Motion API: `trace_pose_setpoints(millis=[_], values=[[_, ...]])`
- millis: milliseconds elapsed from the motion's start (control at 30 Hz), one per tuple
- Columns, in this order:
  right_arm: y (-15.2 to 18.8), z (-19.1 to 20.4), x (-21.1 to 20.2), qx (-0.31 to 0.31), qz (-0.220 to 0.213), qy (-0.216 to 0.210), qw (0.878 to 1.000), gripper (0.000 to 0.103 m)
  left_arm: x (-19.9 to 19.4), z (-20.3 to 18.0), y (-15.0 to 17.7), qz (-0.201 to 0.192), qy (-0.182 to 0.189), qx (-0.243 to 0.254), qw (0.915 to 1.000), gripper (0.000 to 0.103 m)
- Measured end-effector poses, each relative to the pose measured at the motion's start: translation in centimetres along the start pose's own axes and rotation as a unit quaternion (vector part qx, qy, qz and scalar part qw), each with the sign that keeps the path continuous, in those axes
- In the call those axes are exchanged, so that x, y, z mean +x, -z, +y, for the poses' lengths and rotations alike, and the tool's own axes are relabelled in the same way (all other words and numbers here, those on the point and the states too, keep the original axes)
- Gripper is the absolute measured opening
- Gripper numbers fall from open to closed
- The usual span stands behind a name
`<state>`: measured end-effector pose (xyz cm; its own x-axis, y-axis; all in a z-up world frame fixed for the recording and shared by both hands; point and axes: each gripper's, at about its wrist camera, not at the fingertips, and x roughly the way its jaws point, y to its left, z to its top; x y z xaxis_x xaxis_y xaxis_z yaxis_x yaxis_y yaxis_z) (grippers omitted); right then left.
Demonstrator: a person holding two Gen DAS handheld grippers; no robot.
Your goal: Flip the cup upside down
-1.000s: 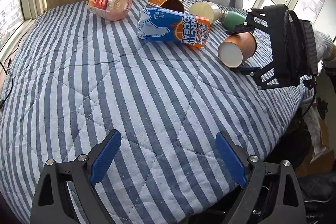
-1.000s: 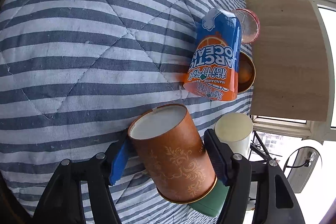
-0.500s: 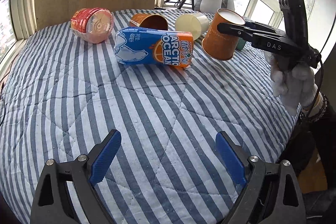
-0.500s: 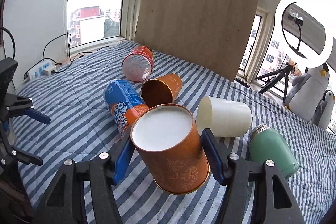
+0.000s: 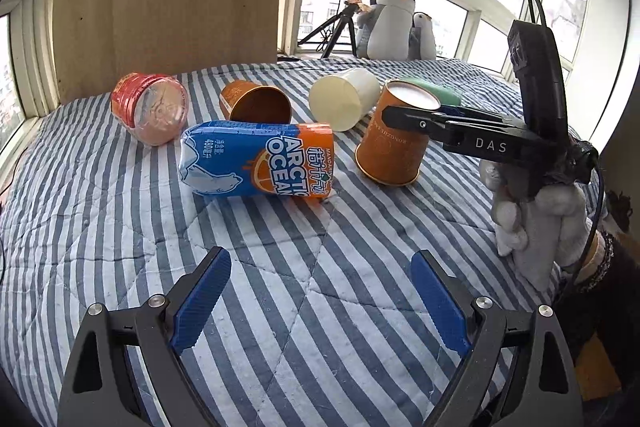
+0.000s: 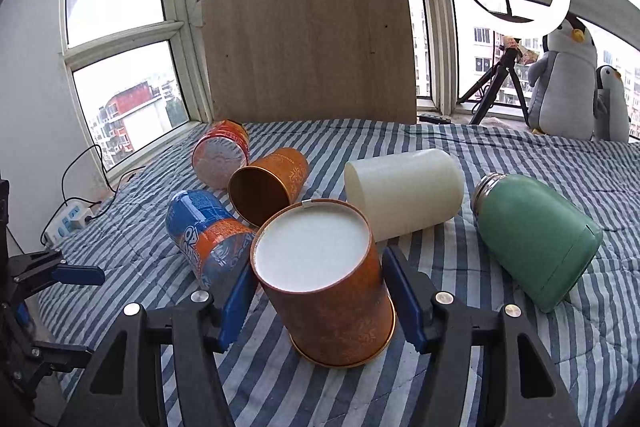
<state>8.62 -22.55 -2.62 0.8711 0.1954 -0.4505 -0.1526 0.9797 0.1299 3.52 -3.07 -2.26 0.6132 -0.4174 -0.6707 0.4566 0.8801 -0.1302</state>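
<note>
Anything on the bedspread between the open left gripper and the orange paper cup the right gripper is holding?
No. In the left wrist view only bare striped quilt lies between the left gripper and the inverted orange paper cup in the right gripper.

The left wrist view looks from the bed's near edge toward the windows, farther back. The right wrist view sits close, low over the cluster. Both share the toppled containers.

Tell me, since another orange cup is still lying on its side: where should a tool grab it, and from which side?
Grip the lying orange cup across its round wall near the middle, coming from above with one finger on each side. Its open mouth faces the cameras. The drink carton lies just in front, and the cream cup beside it, so a low frontal approach looks crowded.
</note>
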Motion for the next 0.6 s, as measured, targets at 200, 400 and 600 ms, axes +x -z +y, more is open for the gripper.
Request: trace_pose_setpoints(millis=[200, 400, 600], values=[[0.3, 0.0, -0.5, 0.005, 0.000, 0.005, 1.000, 0.058, 1.4, -1.9, -0.7, -0.014, -0.007, 0.022, 0.9996, 0.094], [0.8, 0.5, -1.2, -0.004, -0.012, 0.029, 0.999, 0.058, 2.7, -2.6, -1.5, -0.040, -0.030, 0.025, 0.9985, 0.094], [1.0, 0.7, -2.0, -0.008, -0.022, 0.039, 0.999, 0.058, 3.3, -2.0, -2.1, -0.081, -0.073, 0.010, 0.9940, 0.094]])
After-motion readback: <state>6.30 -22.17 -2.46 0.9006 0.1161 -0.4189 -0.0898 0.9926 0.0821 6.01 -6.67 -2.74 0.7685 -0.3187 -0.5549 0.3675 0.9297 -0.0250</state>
